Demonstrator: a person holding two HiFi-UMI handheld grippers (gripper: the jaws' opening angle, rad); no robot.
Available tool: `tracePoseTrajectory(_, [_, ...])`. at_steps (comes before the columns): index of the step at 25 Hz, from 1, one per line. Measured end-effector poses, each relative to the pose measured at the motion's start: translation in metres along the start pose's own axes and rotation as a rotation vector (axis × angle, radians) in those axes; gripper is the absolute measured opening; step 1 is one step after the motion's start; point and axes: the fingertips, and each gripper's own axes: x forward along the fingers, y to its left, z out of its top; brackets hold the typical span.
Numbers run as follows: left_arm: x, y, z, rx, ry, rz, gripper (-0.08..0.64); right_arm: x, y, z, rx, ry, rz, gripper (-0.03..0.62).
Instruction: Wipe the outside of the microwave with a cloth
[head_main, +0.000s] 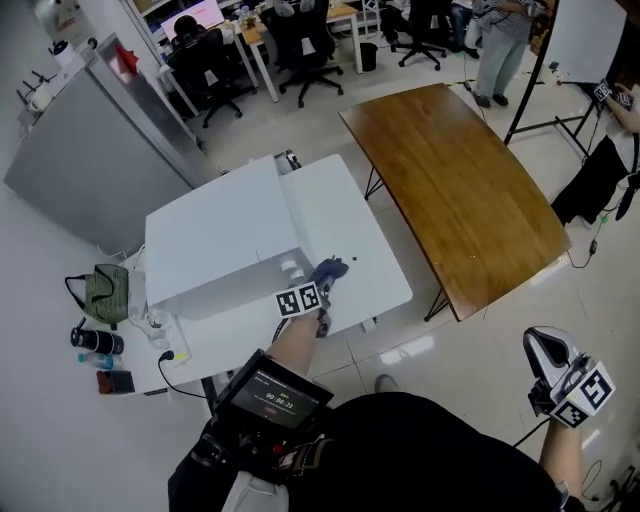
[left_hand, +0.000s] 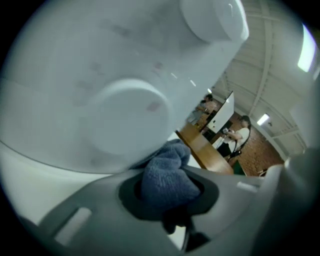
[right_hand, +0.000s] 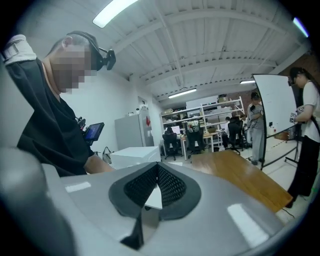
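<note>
Left gripper (head_main: 322, 292) clamped on blue cloth (head_main: 330, 268), cloth pressed against white microwave (head_main: 215, 240) by its knob (left_hand: 127, 122), right gripper (head_main: 546, 350) closed, empty

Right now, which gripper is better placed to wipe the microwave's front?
Left. The left gripper holds the cloth against the microwave; the right gripper is empty, far from it.

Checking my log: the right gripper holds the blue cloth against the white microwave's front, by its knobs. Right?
No: the left gripper holds the blue cloth against the white microwave's front, by its knobs, as the left gripper view shows. The right gripper holds nothing.
</note>
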Motion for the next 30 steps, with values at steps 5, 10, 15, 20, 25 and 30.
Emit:
tracePoseTrajectory(5, [0.008, -0.080, -0.026, 0.086, 0.073, -0.185, 0.057, -0.017, 0.012, -0.002, 0.011, -0.008, -0.043, 0.005])
tracePoseTrajectory(10, [-0.085, -0.136, -0.039, 0.165, 0.056, -0.431, 0.057, 0.020, 0.080, 0.016, -0.037, -0.031, 0.037, 0.005])
tracePoseTrajectory(15, [-0.231, -0.105, -0.019, 0.288, -0.048, -0.528, 0.057, 0.085, 0.187, 0.025, -0.085, -0.042, 0.172, 0.005])
tracePoseTrajectory(20, [-0.354, -0.035, -0.012, 0.350, -0.168, -0.518, 0.057, 0.137, 0.291, 0.006, -0.106, -0.006, 0.310, 0.005])
tracePoseTrajectory(25, [-0.440, 0.009, -0.023, 0.357, -0.250, -0.470, 0.057, 0.159, 0.363, 0.014, -0.102, -0.018, 0.411, 0.005])
tracePoseTrajectory(30, [-0.484, -0.013, -0.043, 0.364, -0.312, -0.464, 0.057, 0.146, 0.380, 0.025, -0.134, -0.062, 0.456, 0.005])
